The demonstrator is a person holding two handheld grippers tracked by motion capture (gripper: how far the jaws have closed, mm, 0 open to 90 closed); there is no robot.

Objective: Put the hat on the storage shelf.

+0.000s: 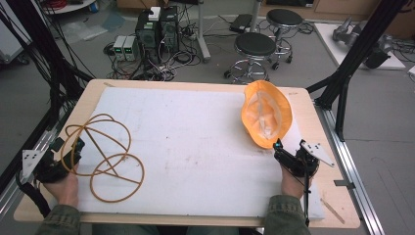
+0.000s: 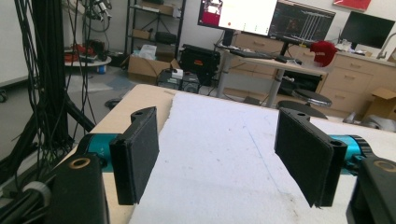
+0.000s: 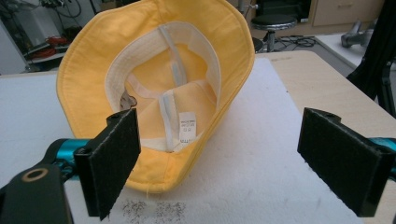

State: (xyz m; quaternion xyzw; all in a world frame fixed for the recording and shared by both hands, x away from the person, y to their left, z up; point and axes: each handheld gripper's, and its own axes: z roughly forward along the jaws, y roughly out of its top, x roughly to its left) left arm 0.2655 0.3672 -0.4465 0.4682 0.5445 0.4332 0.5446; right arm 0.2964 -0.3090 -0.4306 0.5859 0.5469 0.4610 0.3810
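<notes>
Hat [image 3: 154, 93], yellow and upturned, lay just ahead of my right tool [image 3: 238, 154], jaws spread and empty; left tool [image 2: 224, 158] likewise spread. Grasp not yet made.

A white mat [image 1: 195, 142] covers the wooden table [image 1: 313, 117]. Beyond it stand two black stools [image 1: 255, 45], computer towers [image 1: 157, 28] and tangled cables [image 1: 166, 66] on the floor.

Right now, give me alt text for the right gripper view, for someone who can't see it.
A yellow bucket hat lies upside down on a white foam mat, its pale lining and care label showing. The right gripper is open, its left black finger at the hat's near brim.
</notes>
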